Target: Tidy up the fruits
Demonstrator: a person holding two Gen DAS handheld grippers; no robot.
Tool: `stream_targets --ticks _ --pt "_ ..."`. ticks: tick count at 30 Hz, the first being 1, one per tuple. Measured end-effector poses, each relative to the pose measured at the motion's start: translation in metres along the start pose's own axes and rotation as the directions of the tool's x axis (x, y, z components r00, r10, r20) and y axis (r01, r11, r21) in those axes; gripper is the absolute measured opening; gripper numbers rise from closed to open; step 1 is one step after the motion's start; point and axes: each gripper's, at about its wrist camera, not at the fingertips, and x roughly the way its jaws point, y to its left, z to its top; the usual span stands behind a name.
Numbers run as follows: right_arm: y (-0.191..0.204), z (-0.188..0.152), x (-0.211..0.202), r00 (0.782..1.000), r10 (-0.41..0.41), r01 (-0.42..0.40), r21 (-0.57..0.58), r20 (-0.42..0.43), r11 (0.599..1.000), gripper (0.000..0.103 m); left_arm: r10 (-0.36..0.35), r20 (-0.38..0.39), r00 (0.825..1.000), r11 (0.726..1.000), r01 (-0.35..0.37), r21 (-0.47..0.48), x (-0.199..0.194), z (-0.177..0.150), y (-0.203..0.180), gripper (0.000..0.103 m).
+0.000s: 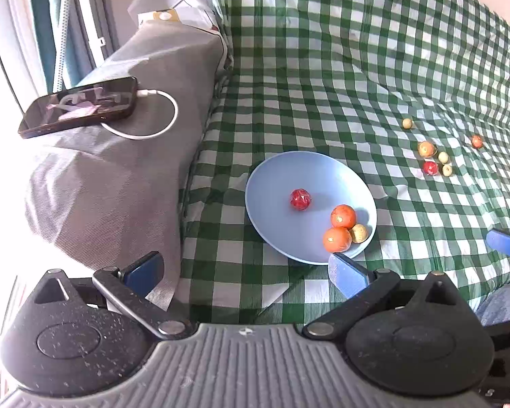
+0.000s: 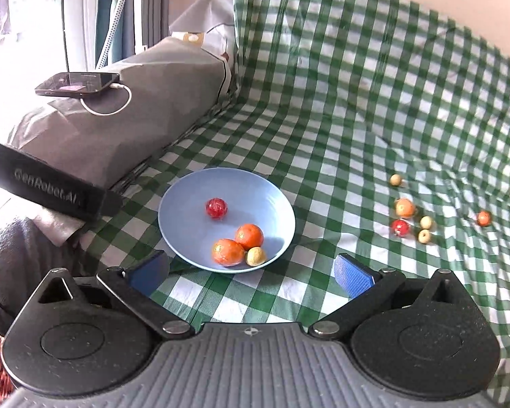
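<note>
Both the left gripper [image 1: 246, 270] and right gripper [image 2: 251, 270] hang tilted down over the blue plate [image 2: 187, 200], jaws wide, nothing held. Four fruits in it; roughly six loose fruits [image 2: 404, 208] right, slightly blurry.

Each tool is built from a ribbed grey base, two speckled black round housings, black link arms with silver rivets, and blue textured pads [image 2: 353, 277]. White "GenRobot.AI" lettering is seen on the left tool [image 2: 47, 187].
</note>
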Motion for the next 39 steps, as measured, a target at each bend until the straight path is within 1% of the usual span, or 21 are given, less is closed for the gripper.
stream_targets --ticks 8,14,33,39 --pt "0.0 -0.009 -0.028 0.998 -0.018 0.017 0.024 0.054 1.0 0.102 -0.006 0.044 0.999 0.999 0.005 0.032 -0.026 -0.008 -0.01 0.103" --pt "-0.002 -0.011 -0.035 0.998 -0.024 0.02 0.049 0.067 0.999 0.102 -0.001 0.067 0.998 0.999 -0.002 0.047 -0.035 -0.01 -0.013 0.103" --pt "0.001 -0.011 -0.035 0.998 -0.024 0.02 0.059 0.065 0.998 0.102 0.005 0.069 0.998 0.999 -0.008 0.045 -0.036 -0.009 -0.011 0.103" --pt "0.0 -0.012 -0.033 0.998 -0.019 0.016 0.063 0.06 0.998 0.102 0.008 0.059 0.998 0.999 -0.011 0.046 -0.032 -0.008 -0.009 0.103"
